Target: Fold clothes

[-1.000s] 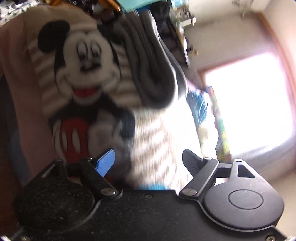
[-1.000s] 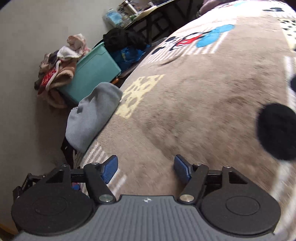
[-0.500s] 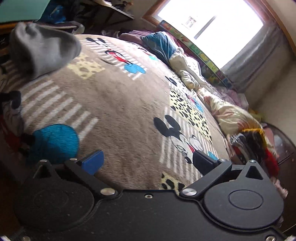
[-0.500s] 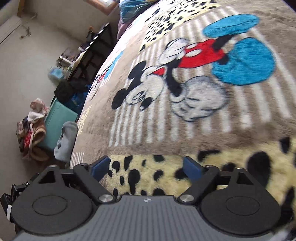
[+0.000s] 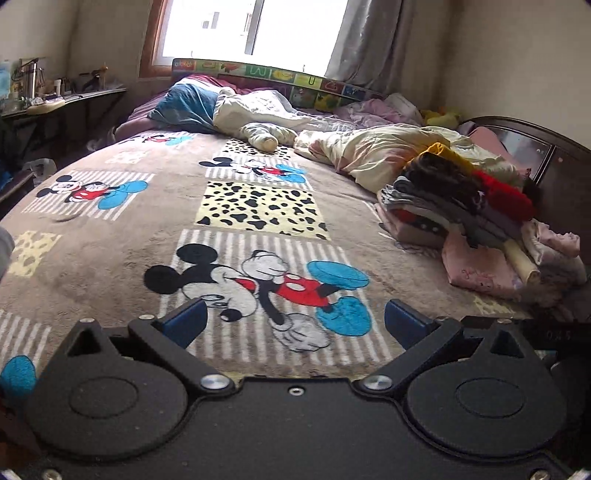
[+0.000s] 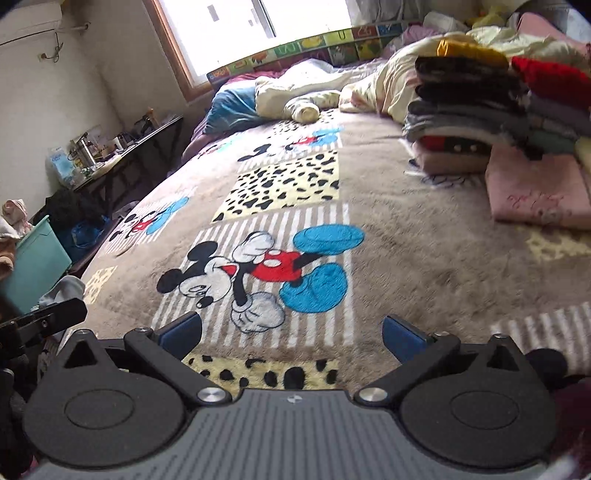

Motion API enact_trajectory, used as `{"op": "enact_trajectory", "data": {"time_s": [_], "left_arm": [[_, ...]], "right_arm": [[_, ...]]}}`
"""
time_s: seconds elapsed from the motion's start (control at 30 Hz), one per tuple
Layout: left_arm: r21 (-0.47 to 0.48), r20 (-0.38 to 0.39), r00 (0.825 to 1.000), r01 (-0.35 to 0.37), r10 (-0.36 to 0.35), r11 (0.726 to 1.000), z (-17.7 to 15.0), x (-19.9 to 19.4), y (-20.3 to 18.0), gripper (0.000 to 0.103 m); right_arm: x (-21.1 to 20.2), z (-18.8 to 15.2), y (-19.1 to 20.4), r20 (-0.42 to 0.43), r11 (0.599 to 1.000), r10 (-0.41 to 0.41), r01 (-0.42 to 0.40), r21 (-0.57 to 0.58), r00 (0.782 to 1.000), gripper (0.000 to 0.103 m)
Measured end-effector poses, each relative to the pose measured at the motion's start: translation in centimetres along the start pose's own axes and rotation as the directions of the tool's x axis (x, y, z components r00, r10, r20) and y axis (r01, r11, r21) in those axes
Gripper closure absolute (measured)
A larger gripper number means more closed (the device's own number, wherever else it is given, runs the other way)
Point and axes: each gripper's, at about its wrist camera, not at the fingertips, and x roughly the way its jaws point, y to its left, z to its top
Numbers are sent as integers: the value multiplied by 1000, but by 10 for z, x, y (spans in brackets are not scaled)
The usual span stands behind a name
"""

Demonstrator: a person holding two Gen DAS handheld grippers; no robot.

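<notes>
- Presently, left gripper (image 5: pixel 293 321): jaws spread wide, nothing between them, held above the Mickey Mouse blanket (image 5: pixel 110 266).
- Right gripper (image 6: pixel 291 330): jaws likewise spread and empty, over the same blanket.
- Stack of folded clothes (image 5: pixel 454 199) sits on the blanket's right side, near the dark headboard (image 5: pixel 557 166); a pink folded garment (image 6: pixel 535 195) lies at the foot of the stack.
- Rumpled cream bedding (image 5: pixel 369 147) lies beyond the stack, toward the window (image 5: pixel 251 26).
- Teal bin (image 6: pixel 33 258) stands off the blanket's left edge.
</notes>
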Motion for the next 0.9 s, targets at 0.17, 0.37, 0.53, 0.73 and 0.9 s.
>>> {"op": "enact_trajectory", "data": {"time_s": [0.17,0.37,0.53,0.73,0.9], "left_arm": [[42,-30,999,-37,38,998,3,5,-37,0],[127,-57,996,-57,65,990,-1,6,-60,0],[153,-58,996,-64,73,986,-2,1,-66,0],[175,-52,994,-84,95,981,-1,-3,-71,0],[157,-58,992,-103,113,982,2,-1,-67,0]], "right_arm": [[-20,4,-1,13,991,-126,127,-33,992,0],[-34,1,4,1,986,-167,167,-28,986,0],[-30,3,7,7,979,-196,196,-53,981,0],[-39,6,28,19,973,-215,215,-85,977,0],[-34,10,31,14,976,-203,203,-79,979,0]]}}
